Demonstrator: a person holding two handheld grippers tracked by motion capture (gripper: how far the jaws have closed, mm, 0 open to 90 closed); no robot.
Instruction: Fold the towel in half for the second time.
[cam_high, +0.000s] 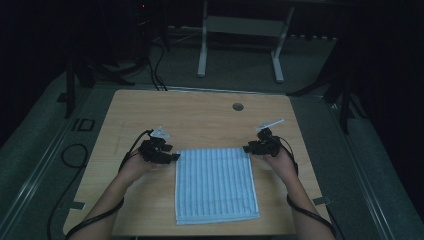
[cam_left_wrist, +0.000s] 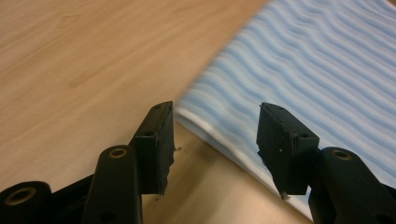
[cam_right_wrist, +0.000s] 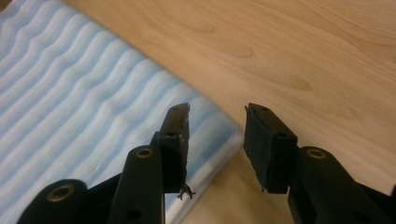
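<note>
A folded blue striped towel (cam_high: 216, 184) lies flat on the wooden counter (cam_high: 200, 117), near its front edge. The left gripper (cam_high: 176, 157) sits at the towel's far left corner and the right gripper (cam_high: 246, 148) at its far right corner. Each gripper's jaws are spread, with nothing pinched between them. A small round hole (cam_high: 238, 106) lies farther back in the counter, well apart from the towel.
</note>
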